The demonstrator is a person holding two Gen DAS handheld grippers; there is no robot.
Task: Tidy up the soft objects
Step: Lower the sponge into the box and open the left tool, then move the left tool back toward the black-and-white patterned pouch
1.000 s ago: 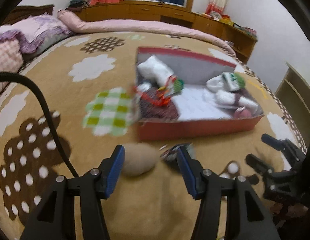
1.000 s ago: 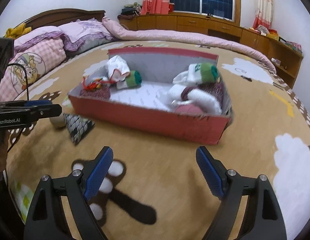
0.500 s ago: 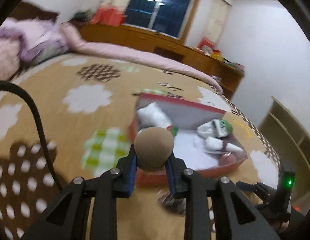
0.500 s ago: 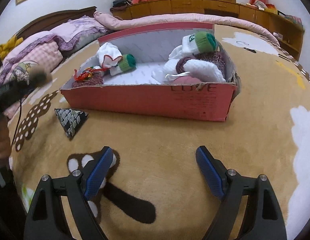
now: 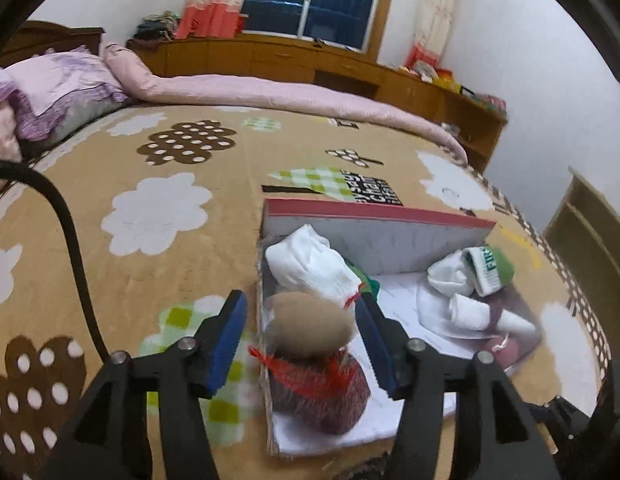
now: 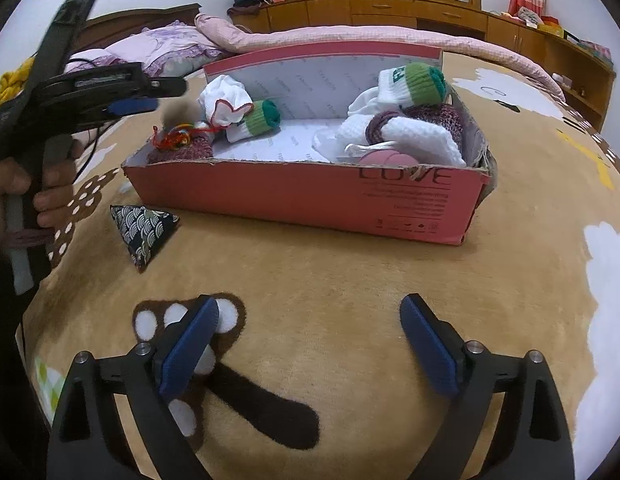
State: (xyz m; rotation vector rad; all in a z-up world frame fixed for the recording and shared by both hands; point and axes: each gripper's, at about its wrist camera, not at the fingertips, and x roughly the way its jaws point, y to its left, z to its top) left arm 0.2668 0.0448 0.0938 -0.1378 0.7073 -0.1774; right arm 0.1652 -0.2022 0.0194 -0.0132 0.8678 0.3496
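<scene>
One tan soft ball (image 5: 310,326) seen blurred between the parted pads of the left gripper (image 5: 300,338), jaws just opened and no longer pressing it, above the near-left corner of the red box (image 6: 310,196): judged a release into storage. Right gripper (image 6: 310,344) wide open, empty, over blanket (image 6: 349,280). Patterned pouch (image 6: 144,232) outside, beside box.

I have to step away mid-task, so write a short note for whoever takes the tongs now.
Left tongs: jaws have just been opening; the tan ball sits blurred between them, pads off it, over the red box, left end.
Right tongs: open, empty, above the blanket.
Done: socks and knit pieces lie in the box.
Left: the patterned triangular pouch lies on the blanket by the box's left front corner.
</scene>
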